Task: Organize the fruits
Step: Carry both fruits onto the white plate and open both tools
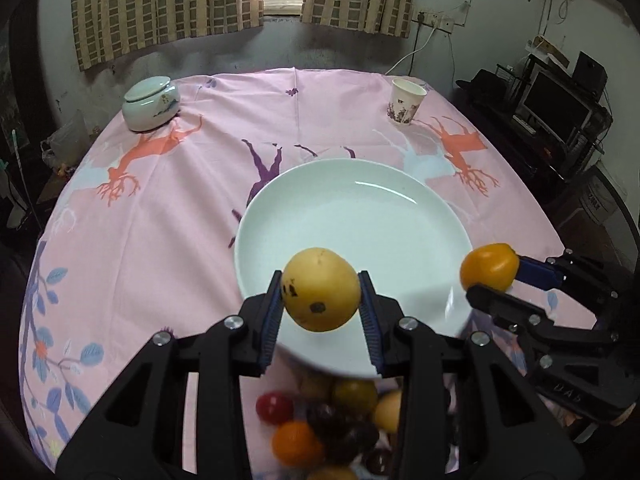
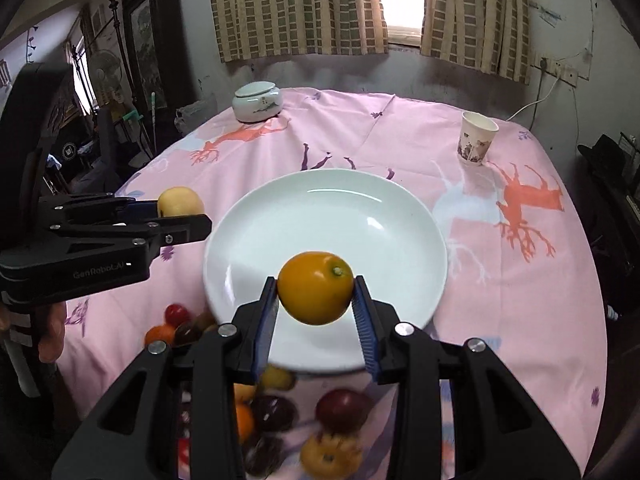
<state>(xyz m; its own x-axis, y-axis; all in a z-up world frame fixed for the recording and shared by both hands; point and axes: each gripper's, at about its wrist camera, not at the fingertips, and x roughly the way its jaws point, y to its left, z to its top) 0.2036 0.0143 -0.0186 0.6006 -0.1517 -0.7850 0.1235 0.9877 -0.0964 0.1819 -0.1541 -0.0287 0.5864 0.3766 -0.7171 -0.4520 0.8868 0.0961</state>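
Fruit in both tools right now. The left tool (image 1: 322, 300) is clamped on a yellow fruit (image 1: 321, 289) with dark spots, blue pads pressed to either side, and it hangs over the near rim of the white plate (image 1: 360, 216). The right tool (image 2: 315, 294) grips an orange fruit (image 2: 315, 287), stem end turned up and to the right, also held above the plate's near part. In the left view the orange one (image 1: 489, 266) sits just off the plate's right edge; in the right view the yellow one (image 2: 180, 202) sits just off the plate's left edge.

The plate's inner surface lies bare, glossy, with open cloth all round its far rim. Below both tools, close to the near edge of the tabletop (image 1: 160, 208), a loose pile of fruits (image 1: 328, 424) shows blurred: red, dark purple, orange, yellow, touching one another.

Far side: a lidded ceramic jar (image 1: 151, 103) at the back left, a paper cup (image 1: 406, 101) at the back right, both well apart from the plate. Pink printed cloth runs wide between them.
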